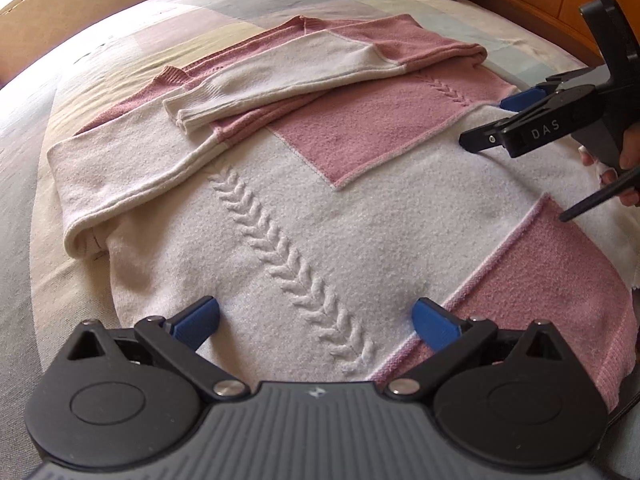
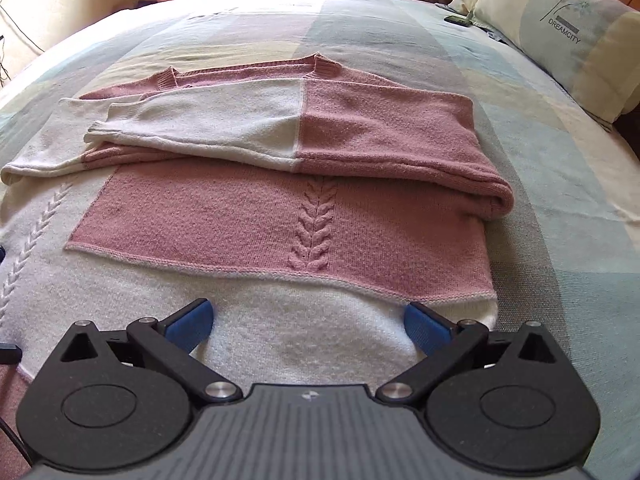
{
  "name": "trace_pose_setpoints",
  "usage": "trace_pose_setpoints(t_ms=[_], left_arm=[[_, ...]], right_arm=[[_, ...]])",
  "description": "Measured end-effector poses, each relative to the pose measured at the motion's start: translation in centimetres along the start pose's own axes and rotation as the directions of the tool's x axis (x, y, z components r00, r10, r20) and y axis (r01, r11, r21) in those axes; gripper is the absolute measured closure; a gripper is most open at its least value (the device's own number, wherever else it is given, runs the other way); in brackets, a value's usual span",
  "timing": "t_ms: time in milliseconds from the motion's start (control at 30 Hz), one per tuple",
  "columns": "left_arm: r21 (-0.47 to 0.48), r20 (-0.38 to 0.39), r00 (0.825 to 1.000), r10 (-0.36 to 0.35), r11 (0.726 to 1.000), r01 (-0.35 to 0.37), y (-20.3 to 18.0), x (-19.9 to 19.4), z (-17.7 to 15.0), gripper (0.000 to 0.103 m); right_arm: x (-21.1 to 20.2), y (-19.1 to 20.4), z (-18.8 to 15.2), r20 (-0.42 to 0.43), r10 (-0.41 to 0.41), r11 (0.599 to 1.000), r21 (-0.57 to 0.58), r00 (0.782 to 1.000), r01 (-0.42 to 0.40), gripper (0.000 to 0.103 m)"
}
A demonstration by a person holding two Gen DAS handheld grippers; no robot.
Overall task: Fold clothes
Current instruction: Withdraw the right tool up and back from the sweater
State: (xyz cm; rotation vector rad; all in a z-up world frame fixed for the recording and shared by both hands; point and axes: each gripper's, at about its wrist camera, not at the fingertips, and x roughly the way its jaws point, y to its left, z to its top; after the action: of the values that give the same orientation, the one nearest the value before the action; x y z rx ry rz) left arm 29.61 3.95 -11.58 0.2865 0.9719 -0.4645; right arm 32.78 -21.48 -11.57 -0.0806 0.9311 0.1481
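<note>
Both grippers have their blue pads spread wide and grasp nothing. Between the pads of the left gripper (image 1: 316,318) lies the white lower part of the sweater (image 1: 320,208), with a raised braid pattern running up through the gap. Over the white band near the hem, the right gripper (image 2: 308,320) hangs; a hand (image 1: 624,160) holds it. Further out, both sleeves are folded across the pink chest of the sweater. It lies flat on the bed (image 2: 400,32), and a pillow (image 2: 568,36) rests at the far right.
</note>
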Motion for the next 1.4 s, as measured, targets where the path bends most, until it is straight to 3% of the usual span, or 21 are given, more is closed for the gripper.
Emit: trace_pose_setpoints(t_ms=[200,367,633,900,1033,1133,1233,1300,1400], left_arm=[[-0.027,0.011,0.999,0.032,0.999,-0.032,-0.4,-0.1,-0.1,0.000],[-0.084,0.019,0.997,0.076,0.994,-0.074,-0.8,0.0,-0.1,0.000],[-0.122,0.071,0.991,0.110,0.987,-0.101,-1.1,-0.2,-1.0,0.000],[-0.194,0.087,0.977,0.193,0.966,-0.174,-2.3,-0.9,-2.0,0.000],[-0.212,0.133,0.958,0.254,0.951,-0.223,-3.7,-2.1,-3.6,0.000],[-0.285,0.128,0.958,0.258,0.934,-0.214,-5.6,-3.9,-5.5,0.000],[-0.324,0.122,0.974,0.192,0.935,-0.144,-7.6,-4.6,-7.3,0.000],[-0.281,0.136,0.968,0.211,0.945,-0.167,-9.2,-4.5,-8.1,0.000],[-0.349,0.138,0.963,0.230,0.922,-0.170,-9.8,-4.9,-8.7,0.000]], right_arm=[[0.0,0.6,-0.5,0.053,-0.052,0.998,0.043,0.997,0.050,0.000],[0.3,-0.1,0.6,-0.015,-0.005,1.000,0.010,1.000,0.005,0.000],[0.3,0.4,0.3,0.012,-0.028,0.999,0.019,1.000,0.028,0.000],[0.2,0.5,0.4,0.008,-0.041,0.998,0.046,0.999,0.041,0.000],[-0.6,0.8,-0.2,0.002,-0.025,1.000,-0.005,1.000,0.025,0.000],[-3.4,0.6,-2.8,-0.008,0.011,0.999,-0.037,1.000,-0.012,0.000],[-6.5,0.2,-7.7,-0.053,0.042,0.999,0.015,0.998,-0.042,0.000],[-8.0,0.6,-10.4,0.014,0.016,0.999,-0.037,1.000,-0.016,0.000],[-9.1,0.1,-13.1,0.109,0.015,1.000,0.026,0.994,-0.018,0.000]])
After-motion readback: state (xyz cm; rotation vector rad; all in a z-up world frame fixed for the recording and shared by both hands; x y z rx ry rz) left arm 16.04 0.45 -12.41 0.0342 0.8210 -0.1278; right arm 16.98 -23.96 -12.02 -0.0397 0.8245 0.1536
